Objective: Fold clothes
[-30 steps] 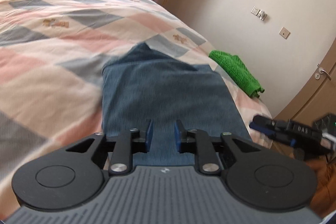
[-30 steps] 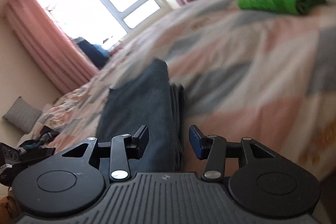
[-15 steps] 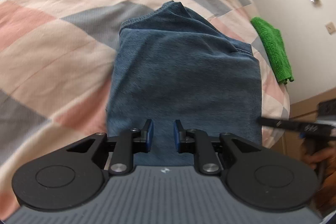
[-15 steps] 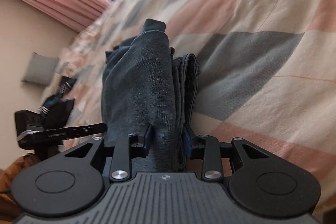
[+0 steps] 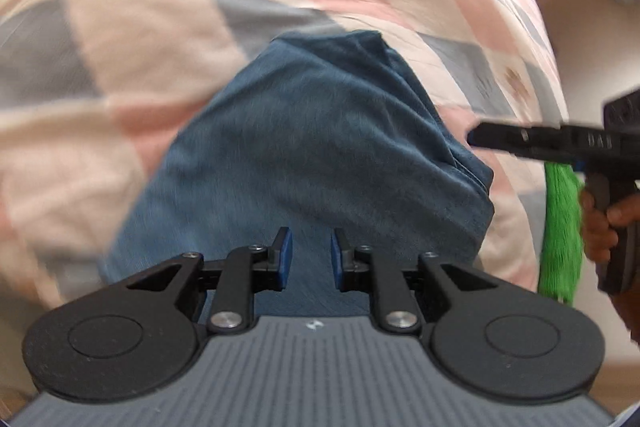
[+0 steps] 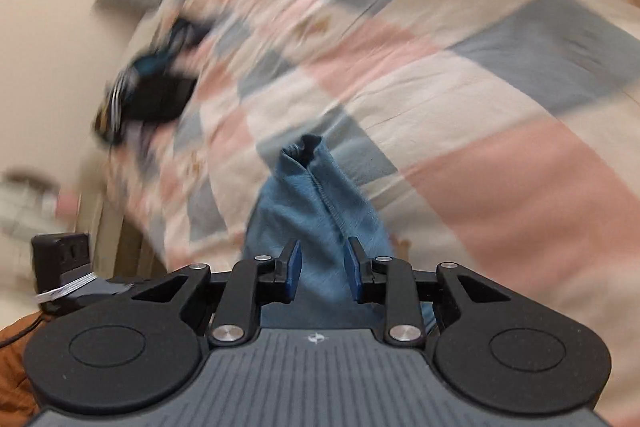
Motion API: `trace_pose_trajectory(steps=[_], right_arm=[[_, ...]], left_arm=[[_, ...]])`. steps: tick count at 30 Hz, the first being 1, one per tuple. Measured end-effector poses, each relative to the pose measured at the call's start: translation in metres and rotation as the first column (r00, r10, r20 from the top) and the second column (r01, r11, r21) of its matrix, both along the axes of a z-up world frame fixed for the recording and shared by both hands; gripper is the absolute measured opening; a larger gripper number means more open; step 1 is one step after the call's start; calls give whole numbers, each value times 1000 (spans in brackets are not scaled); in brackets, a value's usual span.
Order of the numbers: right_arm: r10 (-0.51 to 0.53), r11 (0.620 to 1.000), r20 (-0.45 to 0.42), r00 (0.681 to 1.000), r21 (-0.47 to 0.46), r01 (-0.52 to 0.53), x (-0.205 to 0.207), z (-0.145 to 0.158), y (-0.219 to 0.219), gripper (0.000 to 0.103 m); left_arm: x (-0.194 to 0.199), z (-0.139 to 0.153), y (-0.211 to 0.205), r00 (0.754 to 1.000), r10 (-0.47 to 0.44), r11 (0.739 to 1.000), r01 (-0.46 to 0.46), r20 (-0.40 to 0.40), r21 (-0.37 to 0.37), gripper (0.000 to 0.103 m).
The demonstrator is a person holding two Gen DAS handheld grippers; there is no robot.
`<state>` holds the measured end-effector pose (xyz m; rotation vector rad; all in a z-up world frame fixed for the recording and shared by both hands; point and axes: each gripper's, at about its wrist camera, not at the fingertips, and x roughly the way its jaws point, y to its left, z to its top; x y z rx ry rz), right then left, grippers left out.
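Blue garment point(image 5: 320, 155) lies folded on the checked quilt point(image 5: 160, 27). R gripper point(image 6: 322, 269) has just been closing, now clamped on its edge; L gripper point(image 5: 311, 259) fingers barely apart, cloth between, grip unclear. Risk: the 2 tug unevenly, fold slumps.

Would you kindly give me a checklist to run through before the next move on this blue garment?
1. right gripper holds blue garment: ok; its jaws have just been closing and cloth fills the gap.
2. left gripper holds the garment: cannot tell; narrow gap, cloth behind it.
3. Fold lies neat: not ok; one end is bunched at the right gripper.
4. green cloth apart from the garment: ok; it lies at the edge of the quilt.
5. Views sharp: not ok; both are blurred.
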<state>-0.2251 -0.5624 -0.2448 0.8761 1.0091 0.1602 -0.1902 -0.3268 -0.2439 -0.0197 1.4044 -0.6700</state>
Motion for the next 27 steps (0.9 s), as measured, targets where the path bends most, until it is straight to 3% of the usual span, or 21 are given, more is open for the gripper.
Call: trace_pose_trajectory(steps=[5,8,12,15,17,20,22,24,27], right_arm=[[289,948,31,957,127,-291,49,-31,-11,29],[393,908,3,919,154,-389,63,-47,-10,29],[415,879,-11,910,263,-398,64,-62,-7,26],[373,879,-43,927,336,-338,64,-71,-2,5],[355,885,-34,934,333,-325,64,-62,-3,4],[358,901,23,933,254,-352,64,-23,-14,2],[404,910,17,915,95,-403,62,-7,-21,0],[380,924,-99,920,-7,-382,62,-28,-32,0],[286,957,-131,949,76,-279,55,-52,-58,0]], left_arm=[[-40,-8,0,990,140,989,-140,-1,47,16],[-56,-12,-4,978,207,978,-207,3,40,17],[-70,-20,-17,973,231,973,-231,9,-5,21],[-78,-23,-20,967,252,968,-252,39,-8,22],[-81,-24,-18,961,274,962,-274,39,-16,22],[-87,-21,-16,957,288,957,-286,33,-41,22],[-90,-23,-20,962,271,962,-271,37,-22,22],[-94,-23,-25,966,255,967,-256,49,15,22],[-99,-16,-26,973,222,974,-225,65,36,22]])
